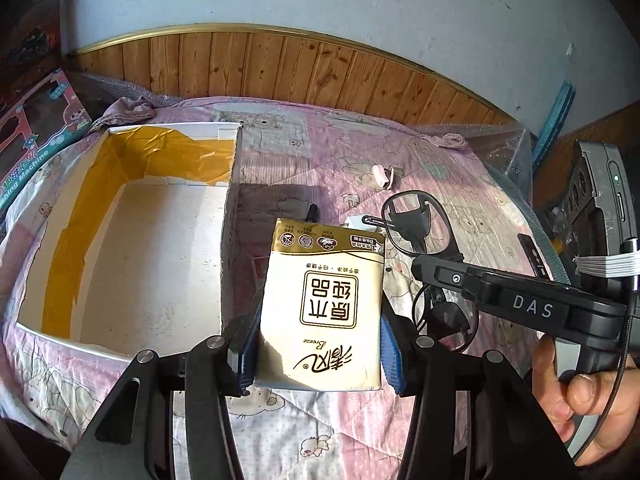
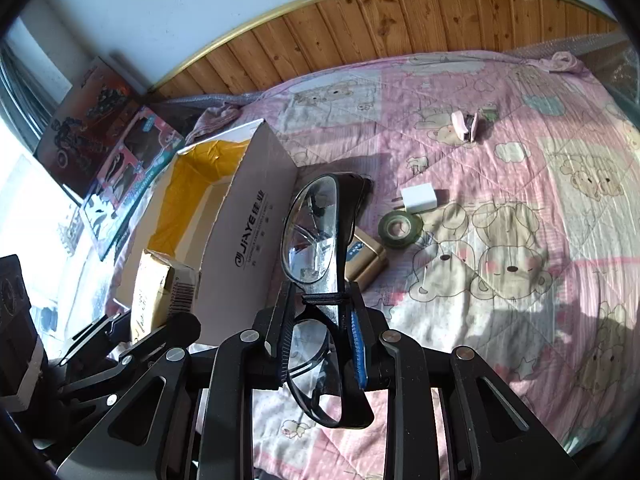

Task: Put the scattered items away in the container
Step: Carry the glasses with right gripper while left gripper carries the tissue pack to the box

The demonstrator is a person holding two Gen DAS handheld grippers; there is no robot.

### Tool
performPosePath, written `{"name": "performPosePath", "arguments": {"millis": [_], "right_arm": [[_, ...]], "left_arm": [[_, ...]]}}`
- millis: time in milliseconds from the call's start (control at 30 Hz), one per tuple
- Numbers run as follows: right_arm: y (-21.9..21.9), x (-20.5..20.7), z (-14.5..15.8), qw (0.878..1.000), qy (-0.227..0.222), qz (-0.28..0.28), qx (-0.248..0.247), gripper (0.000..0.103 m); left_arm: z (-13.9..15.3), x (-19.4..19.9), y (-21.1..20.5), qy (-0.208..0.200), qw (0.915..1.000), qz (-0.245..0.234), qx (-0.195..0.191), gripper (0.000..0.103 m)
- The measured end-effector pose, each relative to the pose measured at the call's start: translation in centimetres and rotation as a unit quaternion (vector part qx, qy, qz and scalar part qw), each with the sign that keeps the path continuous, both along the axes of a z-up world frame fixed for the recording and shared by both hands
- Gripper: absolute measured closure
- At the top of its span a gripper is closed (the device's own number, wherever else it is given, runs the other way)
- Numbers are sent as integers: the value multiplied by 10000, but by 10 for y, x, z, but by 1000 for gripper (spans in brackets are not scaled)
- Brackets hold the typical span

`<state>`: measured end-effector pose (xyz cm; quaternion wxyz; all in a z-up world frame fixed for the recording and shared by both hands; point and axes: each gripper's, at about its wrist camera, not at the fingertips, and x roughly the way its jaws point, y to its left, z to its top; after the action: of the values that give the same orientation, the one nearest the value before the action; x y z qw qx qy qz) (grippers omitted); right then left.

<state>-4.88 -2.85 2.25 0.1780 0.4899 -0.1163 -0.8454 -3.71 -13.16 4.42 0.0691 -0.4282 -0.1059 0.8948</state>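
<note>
**Both grippers loaded beside the box**

At lower centre of the left wrist view, the left gripper [image 1: 318, 344] pinched a tissue pack [image 1: 322, 308] between its blue pads, just right of the open cardboard box [image 1: 132, 240] that filled the left of the frame. In the right wrist view, the right gripper [image 2: 320, 340] was clamped on black-framed glasses [image 2: 316, 236] at centre frame. On the pink quilt [image 2: 500, 340] right of centre lay a tape roll [image 2: 400, 228], a white charger [image 2: 420, 198] and, higher up, a pink clip [image 2: 464, 126].
</note>
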Motion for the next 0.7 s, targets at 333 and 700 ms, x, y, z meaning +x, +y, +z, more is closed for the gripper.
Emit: {"name": "performPosePath", "arguments": {"millis": [333, 700], "right_arm": [[-32, -5, 25, 9994, 181, 301, 44, 77], [-68, -15, 43, 9975, 293, 637, 100, 77]], "left_arm": [[9, 0, -22, 81, 9997, 163, 162, 52], [15, -2, -43, 145, 9989, 357, 271, 52]]}}
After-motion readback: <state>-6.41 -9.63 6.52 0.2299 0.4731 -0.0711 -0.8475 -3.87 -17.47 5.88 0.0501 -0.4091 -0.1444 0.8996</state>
